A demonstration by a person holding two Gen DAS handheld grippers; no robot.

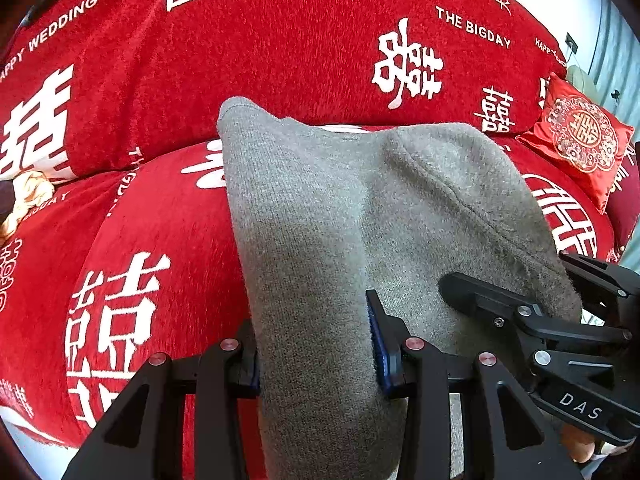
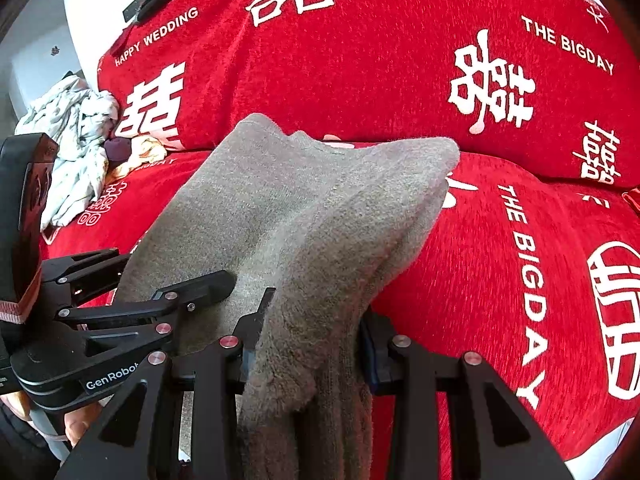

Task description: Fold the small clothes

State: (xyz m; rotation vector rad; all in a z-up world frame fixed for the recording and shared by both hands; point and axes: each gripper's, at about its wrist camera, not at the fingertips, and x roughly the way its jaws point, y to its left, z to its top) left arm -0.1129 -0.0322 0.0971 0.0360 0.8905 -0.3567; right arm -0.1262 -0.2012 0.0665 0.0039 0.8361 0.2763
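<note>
Hanging between the two tools, the grey knitted garment (image 1: 320, 208) is lifted above a red sofa cover (image 1: 280, 52) printed with white characters. The left gripper (image 1: 316, 356) is clamped on the garment's near left edge, and the right gripper (image 2: 308, 344) is clamped on a bunched fold at its near right edge. A red embroidered cushion (image 1: 580, 140) lies at far right; crumpled pale clothes (image 2: 76, 132) lie at far left.
</note>
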